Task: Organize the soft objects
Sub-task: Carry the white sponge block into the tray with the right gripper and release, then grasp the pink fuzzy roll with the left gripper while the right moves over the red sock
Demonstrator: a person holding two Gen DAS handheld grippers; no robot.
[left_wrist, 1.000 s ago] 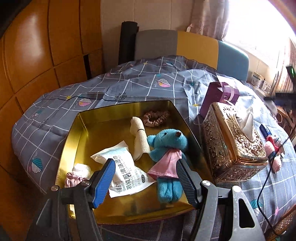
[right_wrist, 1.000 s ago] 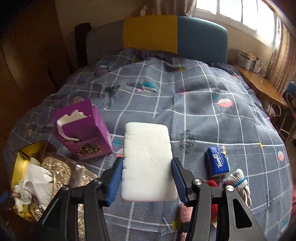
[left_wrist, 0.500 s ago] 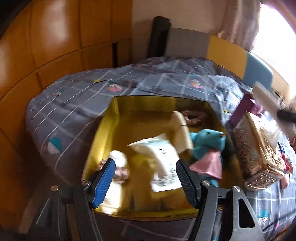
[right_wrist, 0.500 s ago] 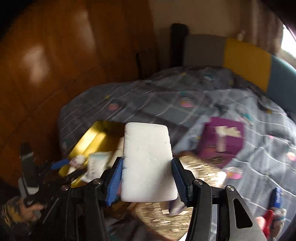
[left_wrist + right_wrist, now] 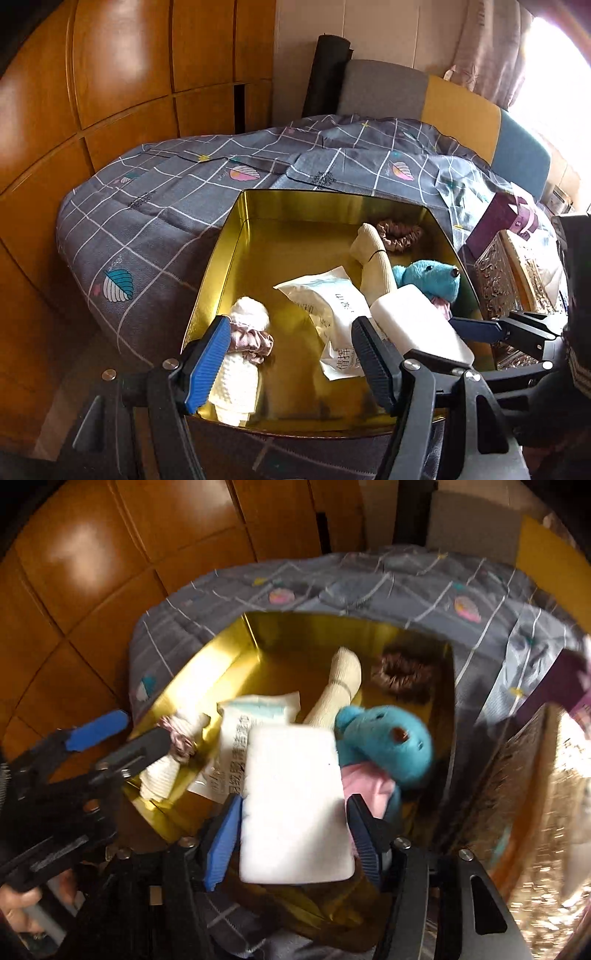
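A: How far along is the tidying?

B: Well along, I'd judge. The gold tin [image 5: 236,236] on the bed [image 5: 155,206] already holds a blue teddy [image 5: 428,277], a rolled sock [image 5: 373,258], a brown scrunchie [image 5: 400,236], a wipes packet [image 5: 332,302] and a white cloth roll [image 5: 240,369] with a pink scrunchie [image 5: 251,341] round it.

A: And the white sponge [image 5: 295,805]?

B: It sits between the fingers of the right gripper [image 5: 291,834], over the near part of the tin, above the packet and beside the teddy. Those fingers are opening, and gaps show on both sides, so it looks released, not yet settled.

A: The left gripper [image 5: 288,362]?

B: Fingers wide, holding nothing, hovering over the tin's near edge.

A: What's left?

B: A purple box [image 5: 498,221] and an ornate tissue box [image 5: 517,273] stand beside the tin; other soft things aren't in view.
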